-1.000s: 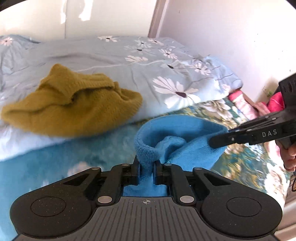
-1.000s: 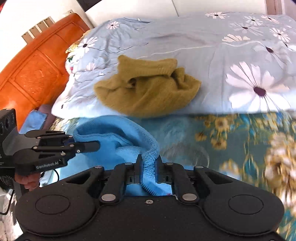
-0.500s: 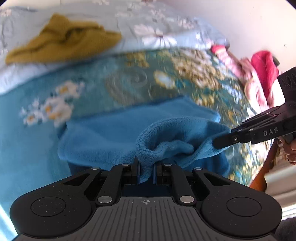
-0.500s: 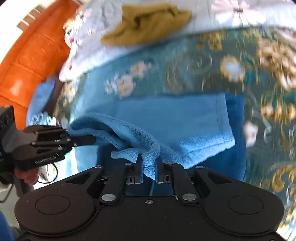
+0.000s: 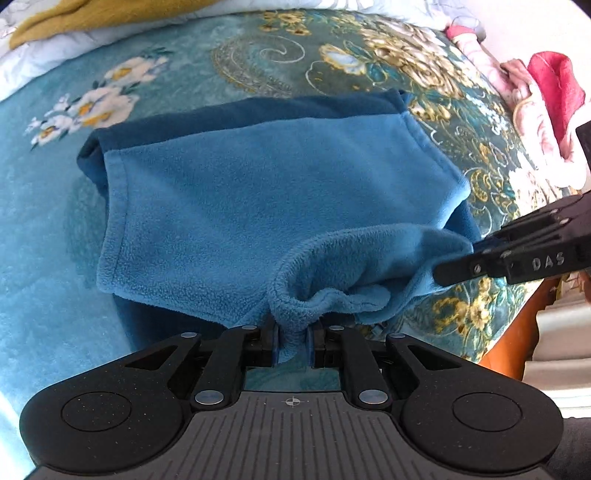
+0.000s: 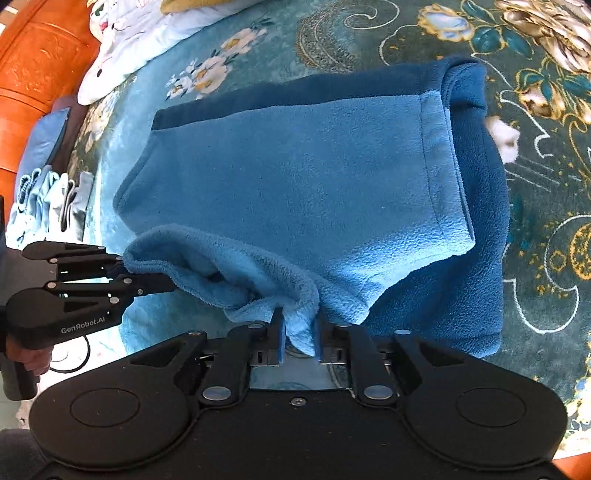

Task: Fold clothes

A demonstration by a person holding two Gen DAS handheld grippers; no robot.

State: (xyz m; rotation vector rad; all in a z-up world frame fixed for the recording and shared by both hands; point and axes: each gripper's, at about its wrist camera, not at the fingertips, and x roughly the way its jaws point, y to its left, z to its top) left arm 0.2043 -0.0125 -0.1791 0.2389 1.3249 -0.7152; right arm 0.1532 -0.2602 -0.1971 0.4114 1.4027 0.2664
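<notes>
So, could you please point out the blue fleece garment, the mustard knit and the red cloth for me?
blue fleece garment (image 5: pixel 258 192): left wrist view, middle of the folded-over top layer.
mustard knit (image 5: pixel 92 16): left wrist view, lower edge at the top left.
red cloth (image 5: pixel 557 96): left wrist view, its upright fold.

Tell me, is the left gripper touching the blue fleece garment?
Touching. The left wrist view shows the left gripper with a bunched edge of the blue fleece garment pinched between its pads.
</notes>
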